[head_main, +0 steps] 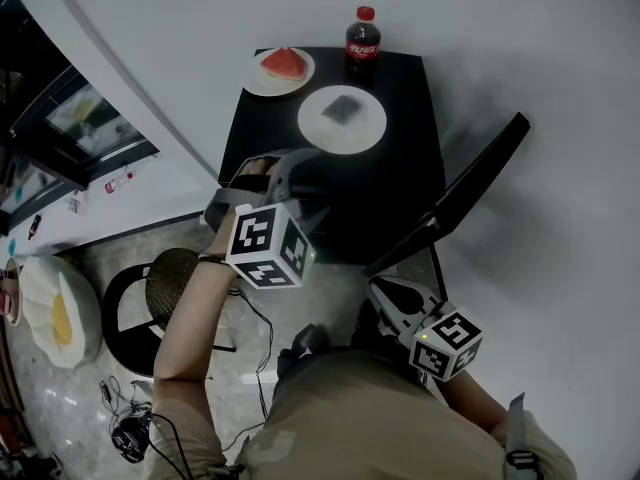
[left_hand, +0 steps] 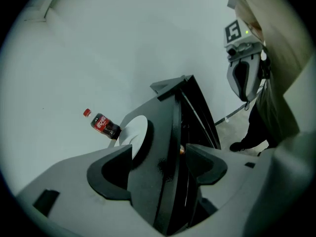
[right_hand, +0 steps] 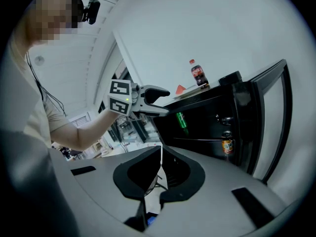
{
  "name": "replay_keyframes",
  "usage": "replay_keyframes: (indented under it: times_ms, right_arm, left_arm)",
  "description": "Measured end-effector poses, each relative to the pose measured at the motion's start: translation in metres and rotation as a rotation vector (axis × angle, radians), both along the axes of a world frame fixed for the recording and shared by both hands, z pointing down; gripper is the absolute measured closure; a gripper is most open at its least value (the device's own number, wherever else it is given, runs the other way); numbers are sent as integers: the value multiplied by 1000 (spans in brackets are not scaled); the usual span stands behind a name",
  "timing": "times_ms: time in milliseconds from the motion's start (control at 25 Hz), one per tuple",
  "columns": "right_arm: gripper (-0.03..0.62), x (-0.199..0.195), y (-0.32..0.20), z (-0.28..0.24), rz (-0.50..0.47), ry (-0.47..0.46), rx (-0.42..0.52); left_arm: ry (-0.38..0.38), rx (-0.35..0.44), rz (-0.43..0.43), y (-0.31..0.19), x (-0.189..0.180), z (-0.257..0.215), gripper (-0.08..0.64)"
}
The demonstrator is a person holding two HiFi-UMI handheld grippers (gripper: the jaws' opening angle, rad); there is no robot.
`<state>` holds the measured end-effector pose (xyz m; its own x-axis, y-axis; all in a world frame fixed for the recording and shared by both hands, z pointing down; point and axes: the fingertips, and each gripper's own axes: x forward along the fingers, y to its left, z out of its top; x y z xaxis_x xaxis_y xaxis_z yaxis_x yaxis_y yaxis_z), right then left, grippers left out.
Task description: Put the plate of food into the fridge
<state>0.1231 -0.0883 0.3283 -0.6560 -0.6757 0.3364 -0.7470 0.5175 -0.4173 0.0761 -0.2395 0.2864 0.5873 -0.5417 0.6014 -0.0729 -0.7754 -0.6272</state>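
Your left gripper (left_hand: pixel 160 154) holds its jaws wide apart by the fridge's (head_main: pixel 400 168) top edge. Your right gripper's (right_hand: pixel 160 153) jaws are together. Both plates (head_main: pixel 318 133) sit on the fridge top, near the cola (head_main: pixel 362 38).

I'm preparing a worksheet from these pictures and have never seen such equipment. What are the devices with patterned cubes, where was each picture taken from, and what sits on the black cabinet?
No robot: a person holds a hand-held gripper in each hand; the patterned cubes are part of them. One picture is from a camera on the person's head; two are from cameras on the grippers. The left hand-held gripper is open and empty, near the top of a black fridge with its door open. The right hand-held gripper is shut, empty. On top: a watermelon plate, a plate of dark food, a cola bottle.
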Motion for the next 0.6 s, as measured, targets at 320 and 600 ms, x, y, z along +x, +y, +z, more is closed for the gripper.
replay_keyframes:
  times_ms: [320, 600]
  right_arm:
    - [569, -3, 6, 3, 2, 36, 5]
    - [569, -5, 6, 6, -4, 34, -10]
  left_arm:
    - [-91, 24, 41, -15, 13, 11, 231]
    - [-158, -57, 91, -18, 23, 19, 204]
